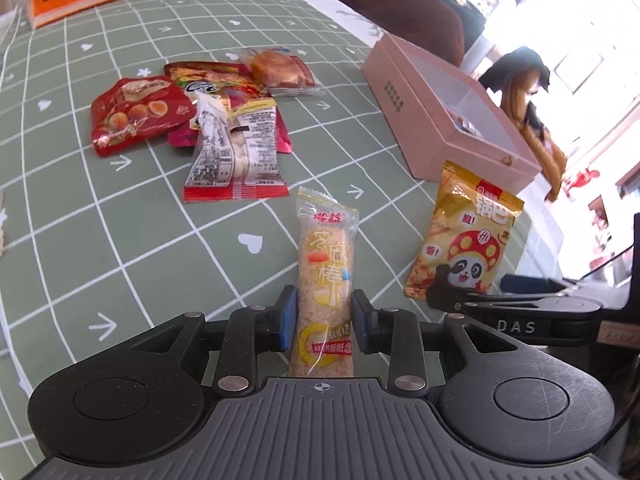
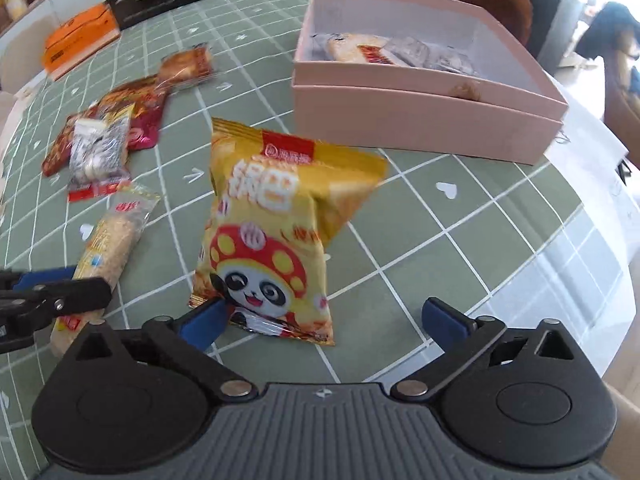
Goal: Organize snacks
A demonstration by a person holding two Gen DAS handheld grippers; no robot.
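Clamping a sesame stick packet between its blue pads, the left gripper holds the packet pointing away along its fingers above the green checked desk. The right gripper has its jaws wide apart around the bottom of a yellow panda snack bag; its left pad touches the bag's lower corner, the right pad stands clear. Beyond them sits an open pink box with wrapped snacks inside. A pile of red packets lies farther left on the desk.
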